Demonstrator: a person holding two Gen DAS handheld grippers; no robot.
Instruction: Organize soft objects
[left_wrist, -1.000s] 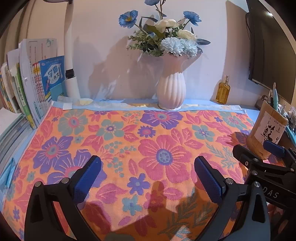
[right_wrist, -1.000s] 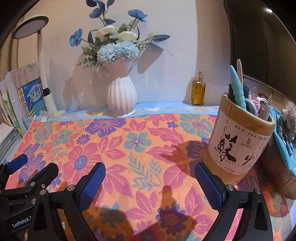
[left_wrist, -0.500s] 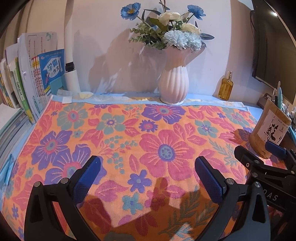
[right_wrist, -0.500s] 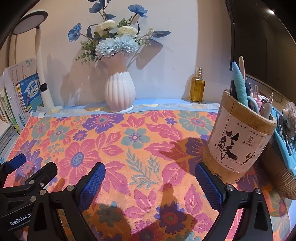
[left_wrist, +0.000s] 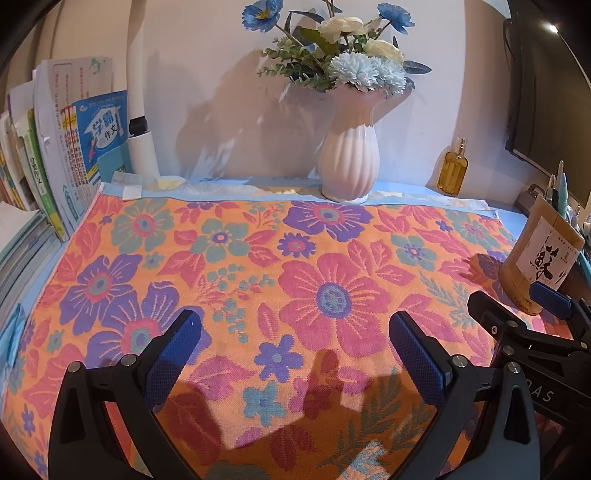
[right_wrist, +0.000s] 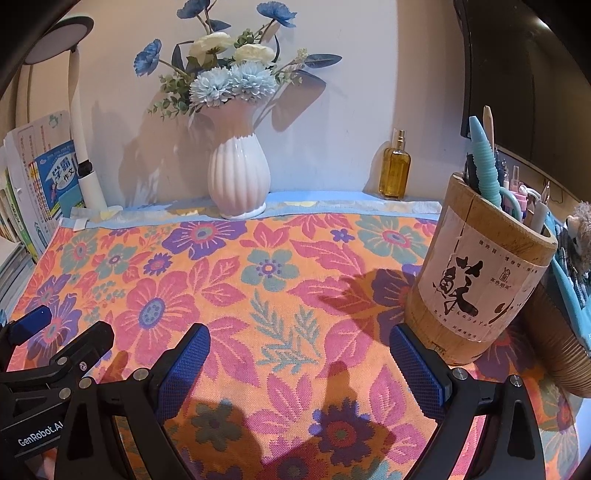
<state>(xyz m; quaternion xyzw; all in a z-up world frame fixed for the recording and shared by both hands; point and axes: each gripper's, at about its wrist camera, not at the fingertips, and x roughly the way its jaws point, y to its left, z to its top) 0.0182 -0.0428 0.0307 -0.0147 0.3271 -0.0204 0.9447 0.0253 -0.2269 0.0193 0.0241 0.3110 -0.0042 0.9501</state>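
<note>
An orange towel with pink, purple and teal flowers (left_wrist: 295, 266) lies spread flat over the desk; it also shows in the right wrist view (right_wrist: 280, 280). My left gripper (left_wrist: 295, 332) is open and empty, hovering above the towel's near middle. My right gripper (right_wrist: 299, 347) is open and empty above the towel's near right part, its right finger close to the bamboo pen holder (right_wrist: 480, 280). Each gripper shows at the edge of the other's view: the right one at the right of the left wrist view (left_wrist: 524, 325), the left one at the left of the right wrist view (right_wrist: 55, 339).
A white ribbed vase with blue and white flowers (left_wrist: 349, 162) stands at the towel's far edge. An amber bottle (left_wrist: 452, 171) stands at the back right. Books (left_wrist: 66, 155) and a white lamp post (left_wrist: 142, 122) line the left. A dark monitor (right_wrist: 524, 74) is at right.
Both grippers have shifted slightly, so the vase and pen holder moved a little rightward in each view. The jaws stayed open and the towel has not moved.
</note>
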